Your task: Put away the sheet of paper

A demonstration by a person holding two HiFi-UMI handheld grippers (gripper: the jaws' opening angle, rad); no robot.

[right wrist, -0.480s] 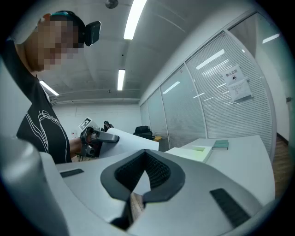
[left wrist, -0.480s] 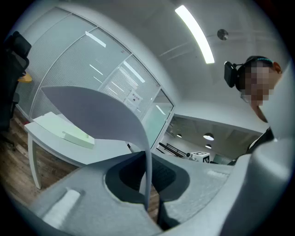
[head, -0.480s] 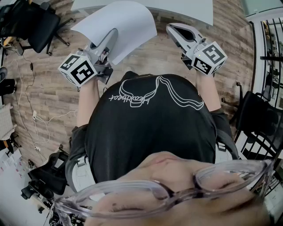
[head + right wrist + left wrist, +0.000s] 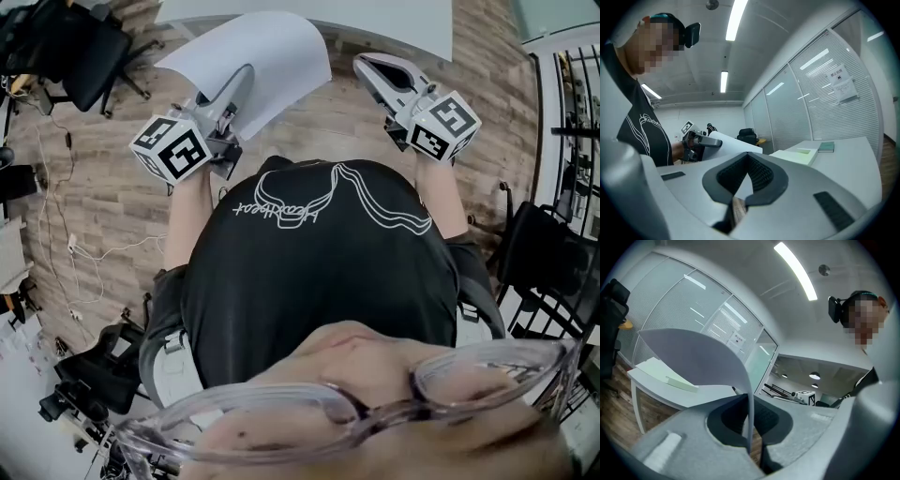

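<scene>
Just short of the white desk (image 4: 394,19), the left hand-held gripper (image 4: 242,80) is clenching the curled sheet of paper (image 4: 272,52) in the air, having edged slightly closer than before. The right hand-held gripper (image 4: 367,66) is hovering alongside, clenched and empty.

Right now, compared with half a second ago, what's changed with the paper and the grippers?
The left hand-held gripper has edged slightly rightward, carrying the sheet of paper with it. Nothing was grabbed or released. It stays clamped on the sheet; the right hand-held gripper stays put, shut and empty.
</scene>
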